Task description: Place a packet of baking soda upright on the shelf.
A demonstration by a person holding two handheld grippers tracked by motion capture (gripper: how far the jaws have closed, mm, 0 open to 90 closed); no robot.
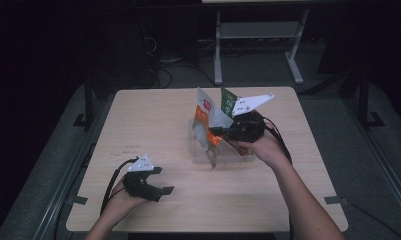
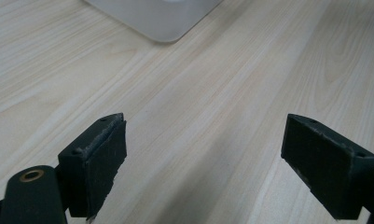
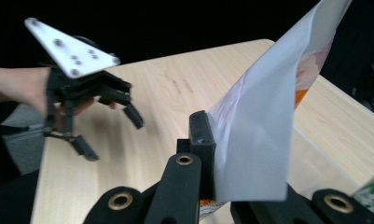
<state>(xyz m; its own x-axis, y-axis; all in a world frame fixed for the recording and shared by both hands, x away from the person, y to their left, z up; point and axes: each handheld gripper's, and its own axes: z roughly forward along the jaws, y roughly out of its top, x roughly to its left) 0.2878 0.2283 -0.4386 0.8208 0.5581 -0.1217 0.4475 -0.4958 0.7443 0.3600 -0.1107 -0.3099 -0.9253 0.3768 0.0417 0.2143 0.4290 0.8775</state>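
An orange and white packet (image 1: 205, 117) stands up over a clear plastic container (image 1: 238, 157) in the middle of the wooden table (image 1: 153, 125). My right gripper (image 1: 213, 131) is shut on that packet's lower edge. In the right gripper view the jaws (image 3: 212, 154) pinch the pale sheet of the packet (image 3: 264, 121). A green packet (image 1: 229, 102) rises just behind it. My left gripper (image 1: 164, 180) rests low at the table's near left, open, with nothing between its jaws (image 2: 208, 140). It also shows far off in the right gripper view (image 3: 114, 138).
A corner of the clear container (image 2: 161, 18) lies ahead of the left jaws. Bare wood surrounds the left hand. A metal frame with legs (image 1: 218, 50) stands on the dark floor beyond the table's far edge.
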